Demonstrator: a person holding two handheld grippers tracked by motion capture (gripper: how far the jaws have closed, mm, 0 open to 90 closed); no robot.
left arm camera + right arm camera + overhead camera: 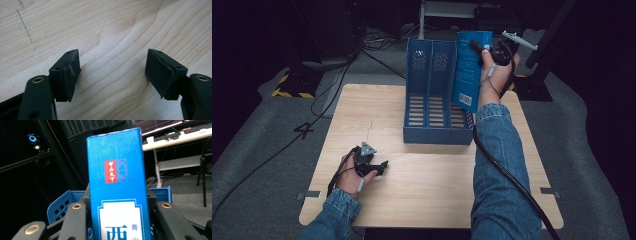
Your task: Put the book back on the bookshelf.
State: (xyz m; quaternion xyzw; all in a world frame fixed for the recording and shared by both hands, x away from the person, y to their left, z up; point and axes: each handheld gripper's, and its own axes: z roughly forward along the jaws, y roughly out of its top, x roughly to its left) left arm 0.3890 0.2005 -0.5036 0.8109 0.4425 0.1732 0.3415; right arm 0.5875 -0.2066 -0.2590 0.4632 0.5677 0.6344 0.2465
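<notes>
Right gripper (479, 50) is clamped on the blue book (470, 70), held up top right of frame just over the blue file rack (432, 107), so it's picked up but not slotted in yet, rack wall's the obstacle. Left gripper (379, 167) sits wide open w/ nothing in it, lower left on the table (422, 190)

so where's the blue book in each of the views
High view: the blue book is upper right of centre, upright above the blue file rack, clamped by the right gripper.
Left gripper view: bare wooden table between open jaws, no book.
Right gripper view: the book rises up the centre between the jaws.
Shared landmark: the file rack, whose rim is behind the book in the right gripper view.
</notes>
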